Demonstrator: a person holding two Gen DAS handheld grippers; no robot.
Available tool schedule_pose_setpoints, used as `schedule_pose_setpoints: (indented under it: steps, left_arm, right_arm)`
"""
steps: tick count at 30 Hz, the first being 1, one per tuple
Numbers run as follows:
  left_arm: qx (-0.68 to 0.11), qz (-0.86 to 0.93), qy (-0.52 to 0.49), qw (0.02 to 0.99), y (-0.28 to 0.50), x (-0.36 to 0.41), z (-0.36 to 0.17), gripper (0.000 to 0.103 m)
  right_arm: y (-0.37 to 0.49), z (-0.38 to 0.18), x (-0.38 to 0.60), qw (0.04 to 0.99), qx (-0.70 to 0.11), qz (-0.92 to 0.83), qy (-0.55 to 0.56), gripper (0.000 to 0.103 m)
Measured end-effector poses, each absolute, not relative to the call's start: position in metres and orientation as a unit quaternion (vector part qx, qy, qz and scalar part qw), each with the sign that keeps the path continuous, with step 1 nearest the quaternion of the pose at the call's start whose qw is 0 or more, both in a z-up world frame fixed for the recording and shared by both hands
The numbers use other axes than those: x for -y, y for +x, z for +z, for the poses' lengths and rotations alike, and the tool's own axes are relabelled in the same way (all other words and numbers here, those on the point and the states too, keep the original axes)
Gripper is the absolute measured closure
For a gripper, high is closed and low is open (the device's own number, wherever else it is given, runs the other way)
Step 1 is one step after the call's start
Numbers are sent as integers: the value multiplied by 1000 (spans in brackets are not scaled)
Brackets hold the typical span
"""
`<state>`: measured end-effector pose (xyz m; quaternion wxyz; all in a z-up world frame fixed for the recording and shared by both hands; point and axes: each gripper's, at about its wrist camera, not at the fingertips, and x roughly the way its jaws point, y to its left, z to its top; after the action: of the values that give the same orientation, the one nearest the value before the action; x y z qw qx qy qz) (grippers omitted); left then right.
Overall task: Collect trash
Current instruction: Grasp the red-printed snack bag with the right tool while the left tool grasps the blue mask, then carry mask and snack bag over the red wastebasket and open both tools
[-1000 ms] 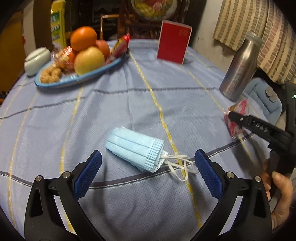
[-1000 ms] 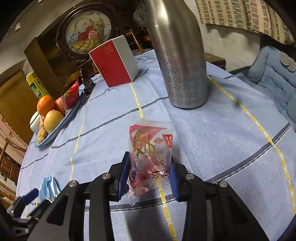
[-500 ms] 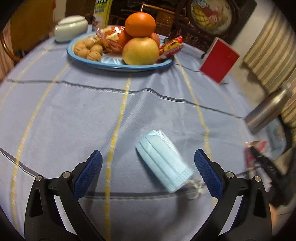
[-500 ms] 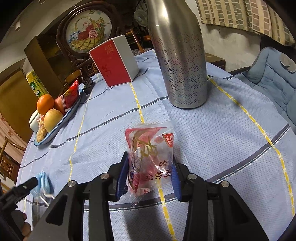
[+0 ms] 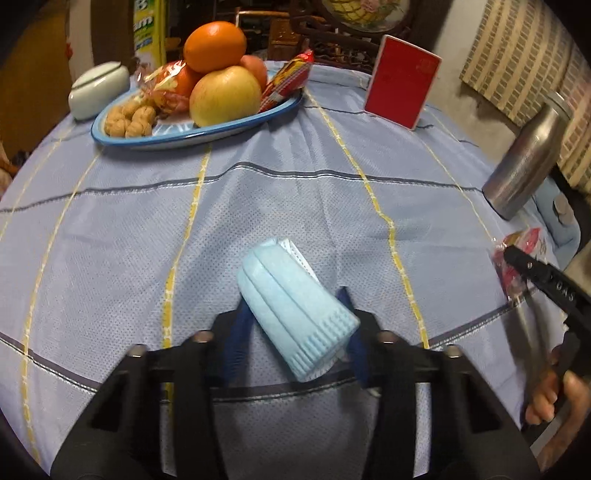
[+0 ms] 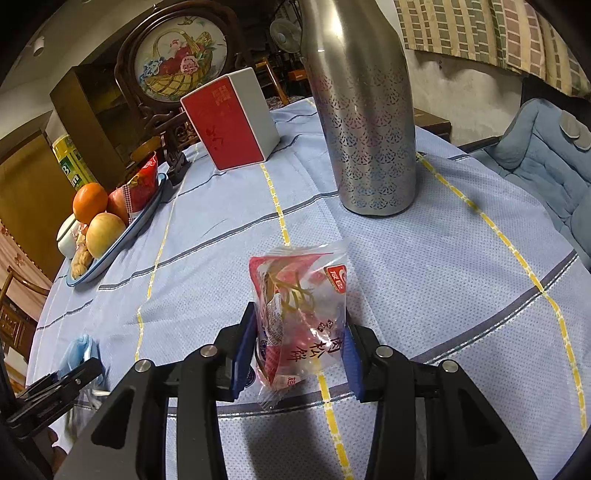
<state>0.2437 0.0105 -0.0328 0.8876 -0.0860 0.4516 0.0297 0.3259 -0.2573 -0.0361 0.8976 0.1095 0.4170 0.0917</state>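
A round table under a blue tablecloth (image 5: 110, 229) with yellow and grey stripes fills the dim room. Behind it stand dark carved wooden furniture (image 6: 92, 110) and a round framed embroidery (image 6: 177, 62). A checked curtain (image 6: 480, 33) hangs on the rough plaster wall (image 6: 461, 92) above a blue quilted cushion (image 6: 535, 155).

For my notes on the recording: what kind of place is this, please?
Most likely a dining or living room in a home. A clothed table bears a fruit plate and a metal flask; a framed embroidery and a cushioned seat stand beside it.
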Motion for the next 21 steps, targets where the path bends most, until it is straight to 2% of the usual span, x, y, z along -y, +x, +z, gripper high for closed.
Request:
schedule_pose_setpoints:
  steps: [12,21]
  left_arm:
    - [-348,0,22,937,191,62,12,66]
    - [-295,-19,56,954,150,92,29,66]
  right_arm:
    - [306,-26,262,906,-396,101,109,60]
    - [255,-4,275,916,-352,144,129,61]
